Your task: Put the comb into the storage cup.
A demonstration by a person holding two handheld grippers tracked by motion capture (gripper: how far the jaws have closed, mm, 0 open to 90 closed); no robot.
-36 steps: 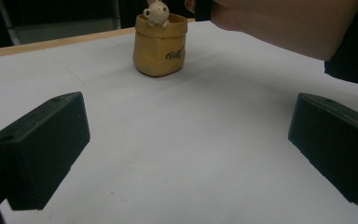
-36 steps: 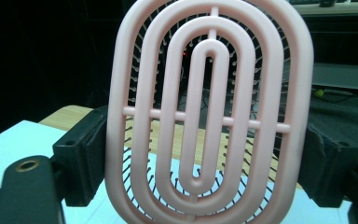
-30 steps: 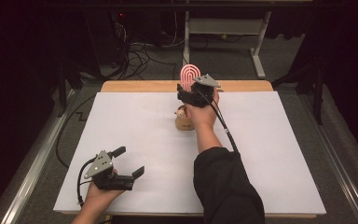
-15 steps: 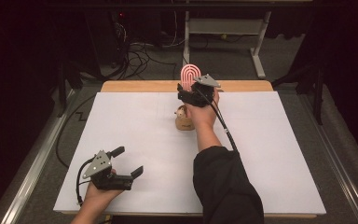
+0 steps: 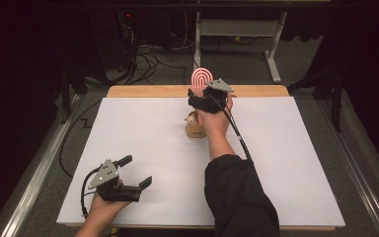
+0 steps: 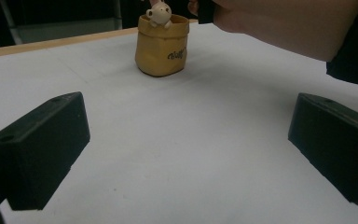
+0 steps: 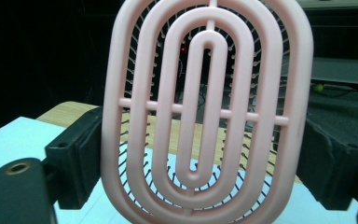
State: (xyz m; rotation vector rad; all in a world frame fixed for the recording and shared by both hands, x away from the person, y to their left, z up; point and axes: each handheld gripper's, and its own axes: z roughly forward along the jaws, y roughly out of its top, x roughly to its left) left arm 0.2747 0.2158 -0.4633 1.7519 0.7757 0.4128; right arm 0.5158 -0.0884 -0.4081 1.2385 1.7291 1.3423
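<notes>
At the table's far edge, a pink vented hairbrush point(image 7: 204, 112) stands upright between the right gripper point(image 5: 203, 96)'s jaws, which have just been opening; whether it is gripped cannot be told. Left gripper point(image 5: 137, 173) is held open, empty.

Brush point(image 5: 201, 79): upright at the table's point(image 5: 296, 163) far edge, between the jaws of the right claw point(image 5: 200, 97).
Pouch point(image 5: 195, 129): on the table, just nearer than the brush, beside the right hand point(image 5: 214, 121).
Figure point(image 6: 159, 14): in the pouch.
Left claw point(image 5: 135, 171): near left corner.
</notes>
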